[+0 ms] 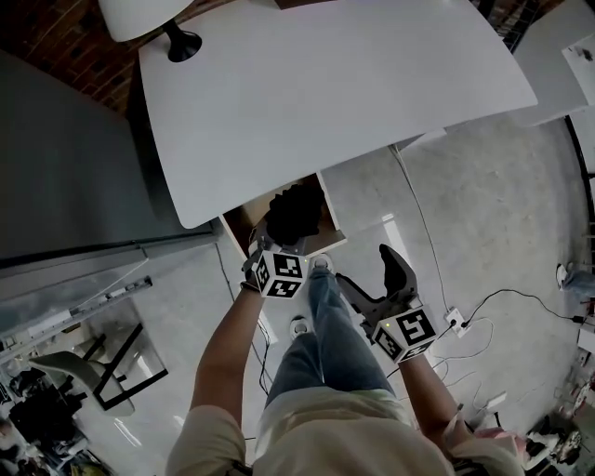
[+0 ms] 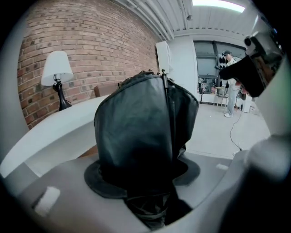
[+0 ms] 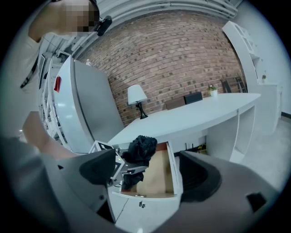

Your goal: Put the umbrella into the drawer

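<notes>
The black folded umbrella (image 1: 293, 214) hangs over the open drawer (image 1: 327, 206) under the white table's (image 1: 325, 84) near edge. My left gripper (image 1: 279, 244) is shut on it; in the left gripper view the bunched black fabric (image 2: 145, 132) fills the space between the jaws. From the right gripper view the umbrella (image 3: 141, 150) sits above the left part of the drawer's bare wooden bottom (image 3: 160, 175), with the left gripper (image 3: 119, 167) holding it from the left. My right gripper (image 1: 364, 265) stands open and holds nothing, to the right of the drawer front (image 3: 150, 207).
A white lamp (image 1: 139, 14) stands on the table's far left corner. A tall grey cabinet (image 1: 65, 158) flanks the table on the left. The person's legs and shoes (image 1: 321, 265) are just in front of the drawer. Cables (image 1: 493, 307) lie on the floor at right.
</notes>
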Tool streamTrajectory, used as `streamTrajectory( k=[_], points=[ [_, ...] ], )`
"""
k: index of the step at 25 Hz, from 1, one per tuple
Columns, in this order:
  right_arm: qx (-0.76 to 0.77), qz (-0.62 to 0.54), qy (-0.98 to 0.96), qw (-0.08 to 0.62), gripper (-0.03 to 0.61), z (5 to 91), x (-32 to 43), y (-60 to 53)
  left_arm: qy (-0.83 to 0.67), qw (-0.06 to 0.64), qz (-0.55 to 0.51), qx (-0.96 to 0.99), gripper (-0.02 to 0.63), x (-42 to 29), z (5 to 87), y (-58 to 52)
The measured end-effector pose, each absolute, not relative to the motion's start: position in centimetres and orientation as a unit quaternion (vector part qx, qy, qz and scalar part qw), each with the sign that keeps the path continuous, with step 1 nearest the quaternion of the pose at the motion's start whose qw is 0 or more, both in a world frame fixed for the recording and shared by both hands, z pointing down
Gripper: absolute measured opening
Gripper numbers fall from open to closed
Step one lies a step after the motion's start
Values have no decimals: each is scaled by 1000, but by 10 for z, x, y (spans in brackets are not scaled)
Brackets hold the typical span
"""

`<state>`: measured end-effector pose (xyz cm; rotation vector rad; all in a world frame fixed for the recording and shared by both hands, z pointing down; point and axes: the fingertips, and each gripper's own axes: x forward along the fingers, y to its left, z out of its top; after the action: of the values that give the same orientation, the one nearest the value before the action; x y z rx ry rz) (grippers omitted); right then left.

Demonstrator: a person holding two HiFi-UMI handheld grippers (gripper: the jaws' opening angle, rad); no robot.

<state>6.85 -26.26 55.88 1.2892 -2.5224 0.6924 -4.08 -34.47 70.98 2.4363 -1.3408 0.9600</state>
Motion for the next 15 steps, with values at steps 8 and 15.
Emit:
streamTrajectory(
  k=[8, 15],
  points=[
    [449, 244, -851, 121, 413, 589, 78, -285, -442, 132, 380, 802, 249, -41, 783, -361],
    [454, 252, -845, 124, 413, 606, 85, -303, -438, 152, 443, 767, 256, -54, 841, -371]
  ],
)
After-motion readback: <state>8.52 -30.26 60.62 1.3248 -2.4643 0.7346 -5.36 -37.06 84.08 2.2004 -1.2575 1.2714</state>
